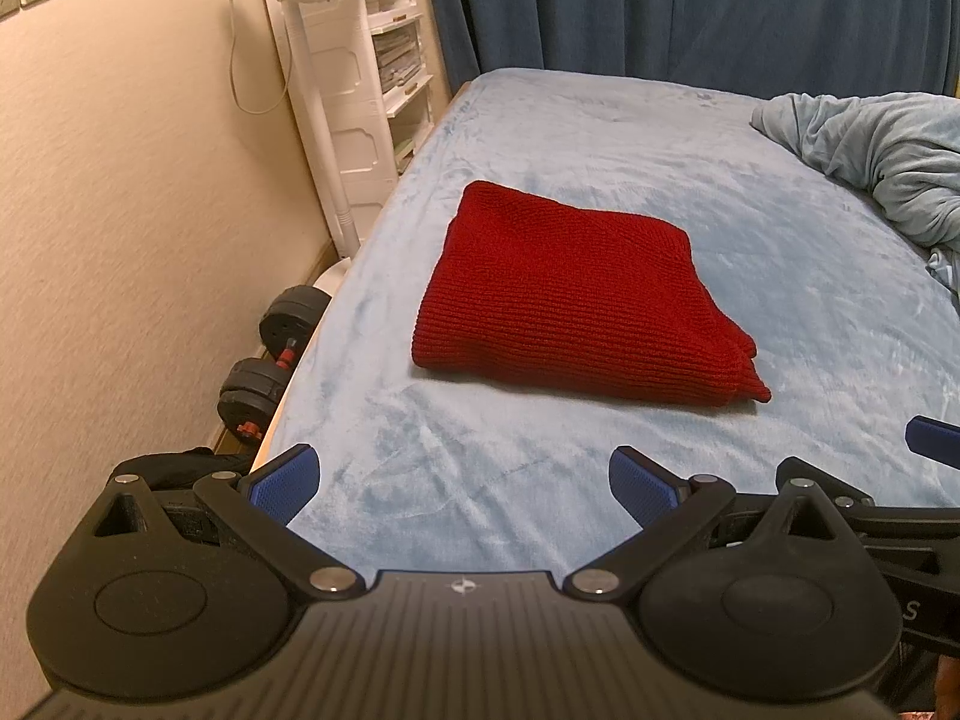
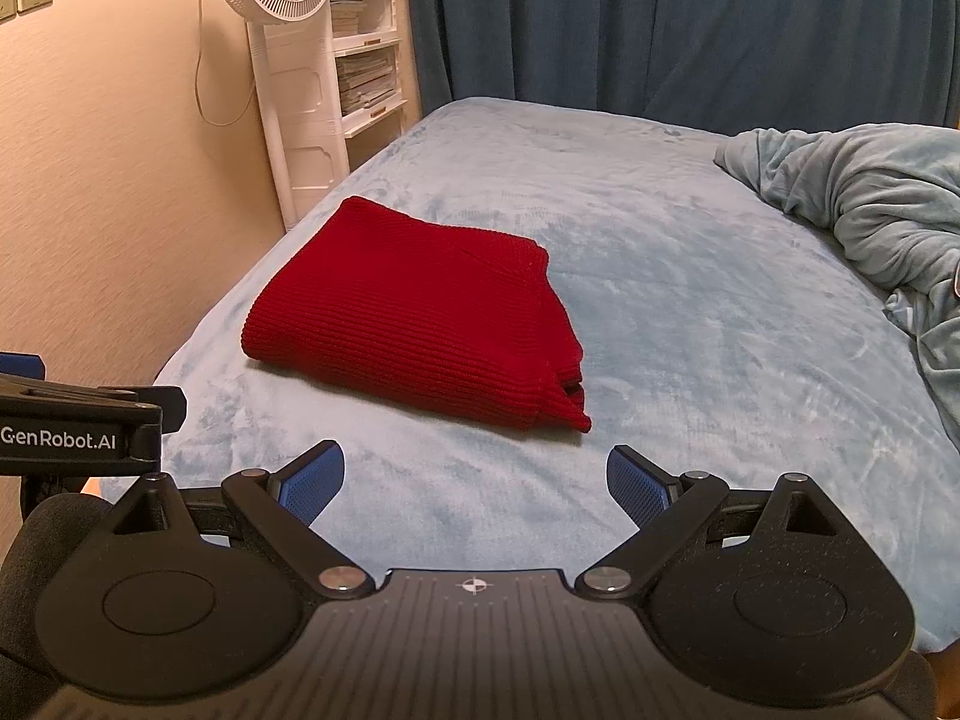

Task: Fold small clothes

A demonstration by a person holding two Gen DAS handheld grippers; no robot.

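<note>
Red knit garment (image 1: 576, 300) lies folded flat, left of middle on the blue bed (image 1: 780, 276). Left gripper (image 1: 462, 489) and right gripper (image 2: 474, 483) both spread wide, empty, apart from it. Looks done; if tidying, pinch the loose near-right corner, tuck under gently.

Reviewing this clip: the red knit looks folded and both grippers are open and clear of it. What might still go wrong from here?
1. The red knit has loose layers splayed at its near right corner; a nudge there may undo the fold.
2. It lies nearer the wall-side edge of the bed, so pushing it that way might drop it toward the dumbbells.
3. The left gripper and right gripper sit close together and may collide.
</note>
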